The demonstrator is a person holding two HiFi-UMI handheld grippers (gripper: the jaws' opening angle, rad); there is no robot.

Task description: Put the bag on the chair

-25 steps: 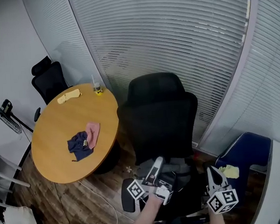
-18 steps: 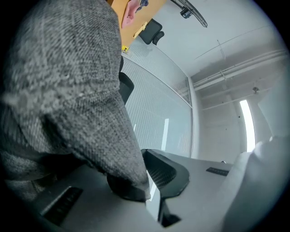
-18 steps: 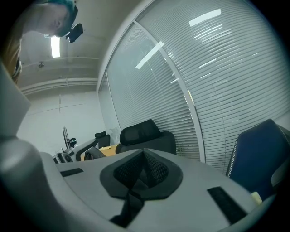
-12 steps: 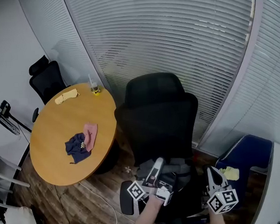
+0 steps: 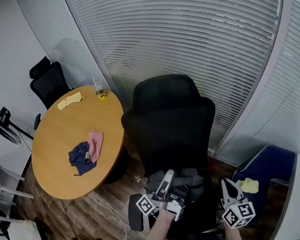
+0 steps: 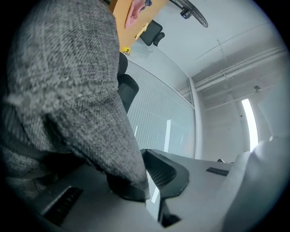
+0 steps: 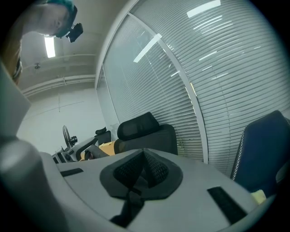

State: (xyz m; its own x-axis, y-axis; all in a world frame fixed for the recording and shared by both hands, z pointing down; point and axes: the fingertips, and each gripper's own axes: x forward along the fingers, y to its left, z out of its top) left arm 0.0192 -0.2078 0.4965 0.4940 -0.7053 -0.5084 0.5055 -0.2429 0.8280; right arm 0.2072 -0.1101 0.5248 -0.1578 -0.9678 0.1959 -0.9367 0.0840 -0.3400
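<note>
The left gripper is clenched on the grey bag, which is held at the lower centre of the frame, just before the chair back and over its seat; contact with the seat cannot be told. The right gripper is closed empty at the lower right, so only a lowering by the left is judged needed. No readable writing is seen.

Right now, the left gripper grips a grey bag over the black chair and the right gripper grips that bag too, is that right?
Not quite. The left gripper does grip the grey bag over the black chair, but the right gripper grips nothing: the right gripper view shows its jaws closed together, empty.
</note>
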